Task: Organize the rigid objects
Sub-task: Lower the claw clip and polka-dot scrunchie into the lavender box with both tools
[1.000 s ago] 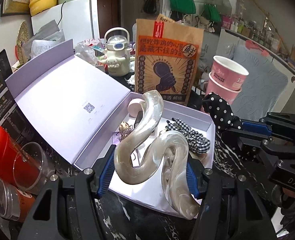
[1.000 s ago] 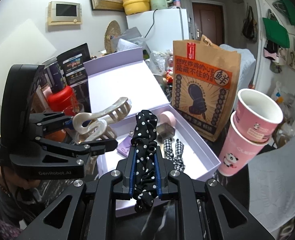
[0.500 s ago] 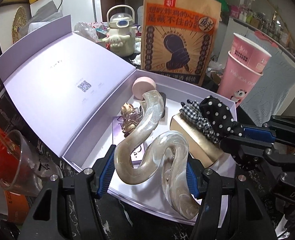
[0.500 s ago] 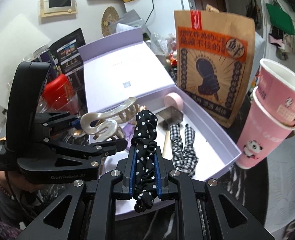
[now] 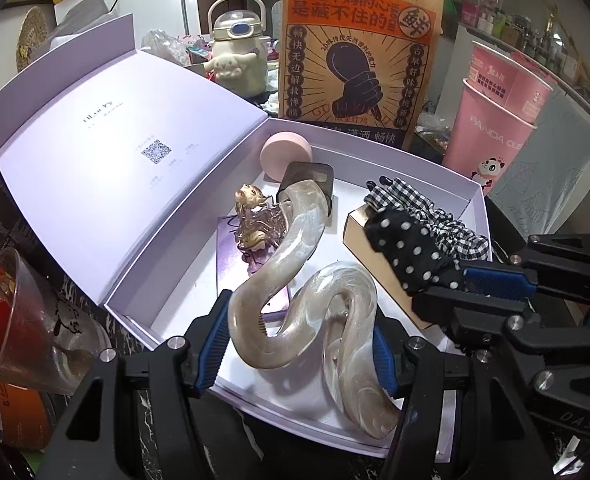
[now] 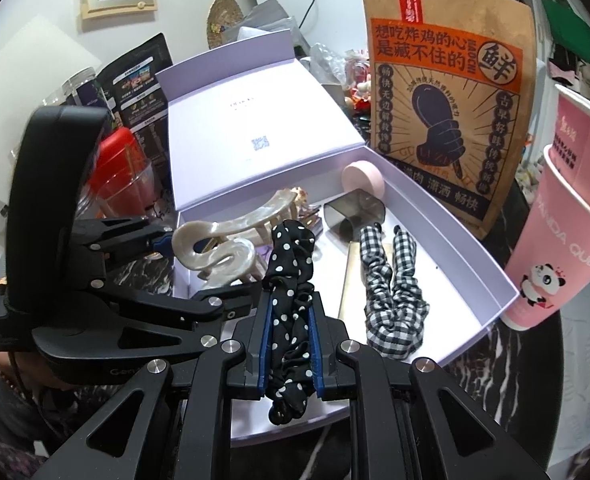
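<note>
Placement step, both loads carried over the open lilac box (image 5: 479, 200). My left gripper (image 5: 301, 344) is clamped on the pearly hair claw (image 5: 295, 280), held above the box's near left floor. My right gripper (image 6: 288, 316) is closed on the polka-dot scrunchie (image 6: 291, 280), poised over the near middle.

Already inside: a checked scrunchie (image 6: 391, 280) on a gold card (image 5: 379, 264), a gold hair clip (image 5: 255, 220), a grey clip (image 6: 355, 212) and a pink puff (image 6: 365, 178).

Next, I judge, each jaw lowers and releases. Bare floor lies under the claw and right of the checked scrunchie. The low front wall, the raised lid (image 5: 95, 152) and my two crowded grippers limit room.
</note>
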A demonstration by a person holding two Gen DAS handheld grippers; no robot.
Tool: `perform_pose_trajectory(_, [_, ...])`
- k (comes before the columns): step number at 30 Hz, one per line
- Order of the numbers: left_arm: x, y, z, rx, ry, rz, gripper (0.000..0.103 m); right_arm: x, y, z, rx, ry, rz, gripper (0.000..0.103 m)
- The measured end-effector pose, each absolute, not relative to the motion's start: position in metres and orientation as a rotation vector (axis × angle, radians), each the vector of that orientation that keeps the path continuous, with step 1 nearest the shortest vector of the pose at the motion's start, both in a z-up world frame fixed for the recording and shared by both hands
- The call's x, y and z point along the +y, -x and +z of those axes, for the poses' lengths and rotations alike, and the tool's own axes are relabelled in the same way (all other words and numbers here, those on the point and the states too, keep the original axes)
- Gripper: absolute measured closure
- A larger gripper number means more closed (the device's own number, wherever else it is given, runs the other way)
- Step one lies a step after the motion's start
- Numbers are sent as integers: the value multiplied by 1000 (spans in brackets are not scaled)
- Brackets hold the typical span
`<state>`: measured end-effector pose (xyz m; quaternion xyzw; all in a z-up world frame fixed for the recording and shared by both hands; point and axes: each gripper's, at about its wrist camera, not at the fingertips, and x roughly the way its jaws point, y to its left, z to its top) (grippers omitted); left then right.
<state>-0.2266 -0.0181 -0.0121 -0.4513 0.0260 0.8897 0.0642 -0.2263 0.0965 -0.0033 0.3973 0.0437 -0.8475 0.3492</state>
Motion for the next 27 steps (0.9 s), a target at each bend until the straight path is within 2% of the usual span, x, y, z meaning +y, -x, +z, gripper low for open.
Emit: perform_pose_trajectory(27, [-15, 244, -33, 131, 1470, 2682, 42, 83, 238, -33, 183, -1069, -2218, 87])
